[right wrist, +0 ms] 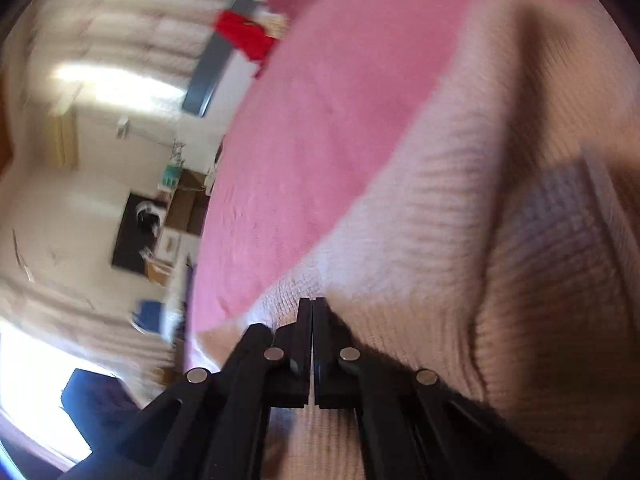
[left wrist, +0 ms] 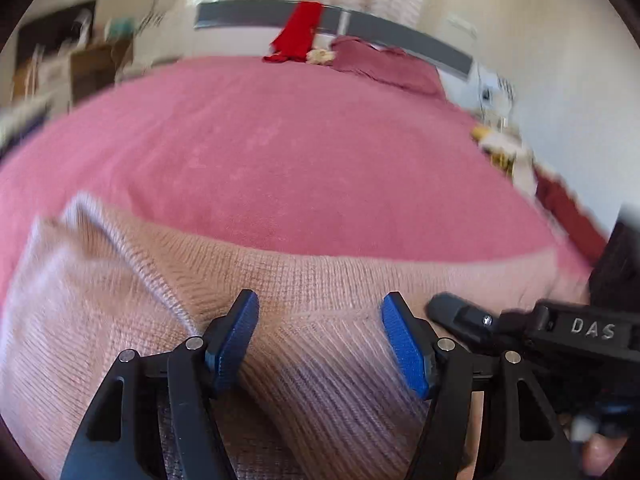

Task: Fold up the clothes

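Here our left gripper (left wrist: 320, 308) stands with its jaws wide apart, holding nothing, a raised fold of the sweater (left wrist: 328, 276) lying between the blue pads (left wrist: 236, 336). The sweater sprawls across the near edge of the bed (left wrist: 280, 160), its long axis running left to right along that edge. To the right, our right gripper (right wrist: 312, 300) has its jaws pressed together, apparently pinching the sweater's edge, so the left, already straddling the fold, is the one placed to close next.

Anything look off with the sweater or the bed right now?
Nothing damaged or spilled. The pink knit sweater is bunched in ridges, mid-fold. The red garment draped over the grey headboard looks stray.
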The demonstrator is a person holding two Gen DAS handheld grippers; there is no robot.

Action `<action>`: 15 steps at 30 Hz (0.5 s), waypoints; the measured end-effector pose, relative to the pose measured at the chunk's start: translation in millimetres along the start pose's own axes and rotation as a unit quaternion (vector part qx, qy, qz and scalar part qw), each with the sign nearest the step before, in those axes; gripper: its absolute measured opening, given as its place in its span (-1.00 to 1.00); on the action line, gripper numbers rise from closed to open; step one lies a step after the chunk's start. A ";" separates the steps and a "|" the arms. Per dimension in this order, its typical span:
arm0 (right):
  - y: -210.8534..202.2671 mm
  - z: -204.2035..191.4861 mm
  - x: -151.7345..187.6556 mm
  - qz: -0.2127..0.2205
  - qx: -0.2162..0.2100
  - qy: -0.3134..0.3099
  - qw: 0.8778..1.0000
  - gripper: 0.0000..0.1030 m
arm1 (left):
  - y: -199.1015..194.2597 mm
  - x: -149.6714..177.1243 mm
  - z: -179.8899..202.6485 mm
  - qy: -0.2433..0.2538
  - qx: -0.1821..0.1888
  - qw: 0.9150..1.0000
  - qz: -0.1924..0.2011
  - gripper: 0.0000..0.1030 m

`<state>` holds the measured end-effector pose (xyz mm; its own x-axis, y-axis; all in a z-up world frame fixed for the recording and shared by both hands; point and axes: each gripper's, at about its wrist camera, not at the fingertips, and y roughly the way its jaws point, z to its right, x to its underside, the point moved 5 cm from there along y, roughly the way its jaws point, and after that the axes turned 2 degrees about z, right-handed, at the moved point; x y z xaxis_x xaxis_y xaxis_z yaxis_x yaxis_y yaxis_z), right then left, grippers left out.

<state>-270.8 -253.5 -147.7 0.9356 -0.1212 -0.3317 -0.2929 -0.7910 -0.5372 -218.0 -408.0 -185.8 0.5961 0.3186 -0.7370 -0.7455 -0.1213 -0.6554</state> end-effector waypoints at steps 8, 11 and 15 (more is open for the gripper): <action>-46.2 4.8 -33.0 0.036 -0.018 -0.003 0.999 -0.53 | -11.8 -13.0 -28.5 -0.027 -0.008 1.000 -0.007 0.46; -48.0 47.9 -40.6 0.026 0.024 0.034 0.999 -0.89 | -17.9 -17.6 -32.8 -0.015 0.023 1.000 -0.009 0.46; -93.6 59.3 -40.1 0.041 -0.025 0.071 0.996 -0.48 | -62.4 -28.0 -69.1 -0.034 0.035 0.999 0.002 0.47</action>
<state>-292.6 -139.0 -130.1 0.9281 -0.2682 -0.2581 -0.3634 -0.8035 -0.4715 -167.6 -474.3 -135.6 0.5736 0.3814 -0.7250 -0.7681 -0.0572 -0.6378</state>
